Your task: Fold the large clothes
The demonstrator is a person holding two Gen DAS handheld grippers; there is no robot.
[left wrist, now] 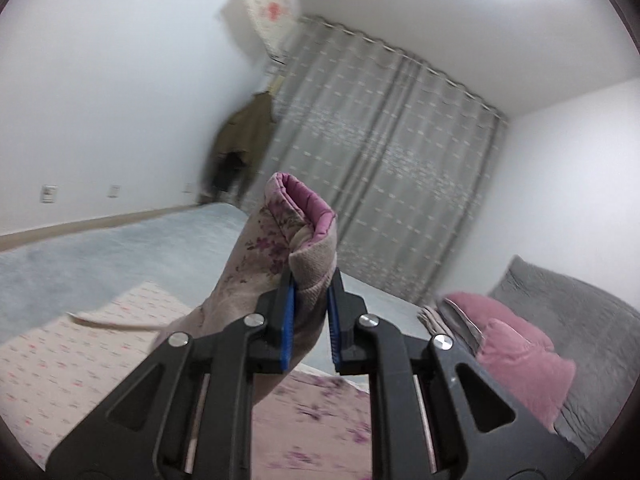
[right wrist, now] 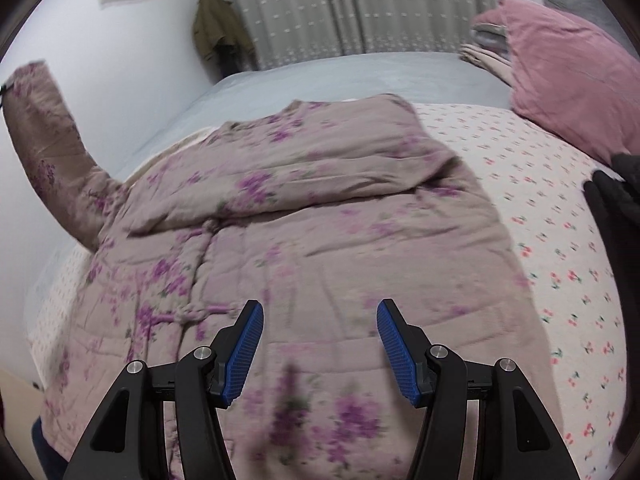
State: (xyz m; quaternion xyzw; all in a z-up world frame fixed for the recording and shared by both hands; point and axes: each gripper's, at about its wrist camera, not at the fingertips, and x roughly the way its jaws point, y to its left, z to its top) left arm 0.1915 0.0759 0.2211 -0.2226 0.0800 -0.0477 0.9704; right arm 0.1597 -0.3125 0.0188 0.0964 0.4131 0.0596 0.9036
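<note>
Our left gripper (left wrist: 311, 280) pinches the ribbed cuff of the sleeve (left wrist: 256, 264), lifted upright, pink lining showing. Our right gripper (right wrist: 320, 344), jaws spread, hovers above the quilted floral jacket (right wrist: 304, 232), lying flat on the bed (right wrist: 560, 240), collar pointing toward the curtain (right wrist: 340, 8).

Quilted matt cloth jacket (right wrist: 320, 216), ribbed blue claw pads (right wrist: 244, 348)

Right gripper (right wrist: 320, 344) hangs w/ jaws wide apart over the floral padded jacket (right wrist: 312, 240), spread on the cherry-print sheet (right wrist: 560, 248). Its left sleeve (right wrist: 48, 148) is lifted up.
</note>
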